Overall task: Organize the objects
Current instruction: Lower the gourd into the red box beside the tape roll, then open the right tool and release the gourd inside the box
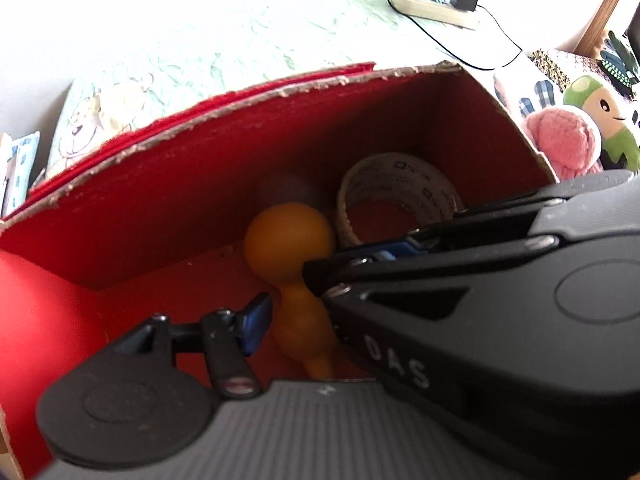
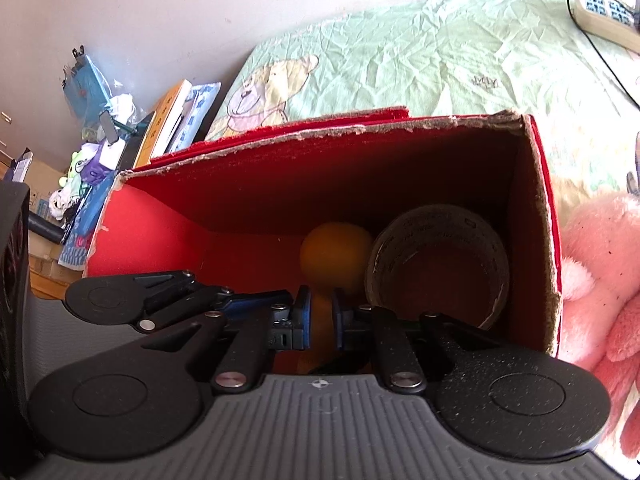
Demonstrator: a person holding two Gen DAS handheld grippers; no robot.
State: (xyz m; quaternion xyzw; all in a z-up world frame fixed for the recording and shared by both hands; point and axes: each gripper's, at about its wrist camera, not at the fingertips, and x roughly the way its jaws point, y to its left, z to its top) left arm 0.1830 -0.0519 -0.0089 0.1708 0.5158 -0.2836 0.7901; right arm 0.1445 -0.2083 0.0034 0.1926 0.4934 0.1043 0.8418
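An orange gourd-shaped toy (image 1: 298,280) lies inside a red cardboard box (image 1: 168,204), next to a roll of tape (image 1: 396,204). In the right wrist view the right gripper (image 2: 321,322) is inside the box (image 2: 248,184), its blue pads closed on the narrow waist of the orange toy (image 2: 336,252), with the tape roll (image 2: 438,264) just to the right. In the left wrist view the left gripper (image 1: 288,300) is also in the box, jaws apart, with the toy between them. A second black gripper body (image 1: 480,300) crosses that view from the right.
The box sits on a pale green bedspread (image 2: 420,64) with a bear print. A pink plush (image 2: 604,280) and a green-capped plush (image 1: 608,120) lie to the right of the box. A power strip with charger (image 1: 440,0) lies far back. Books and clutter (image 2: 120,140) sit left.
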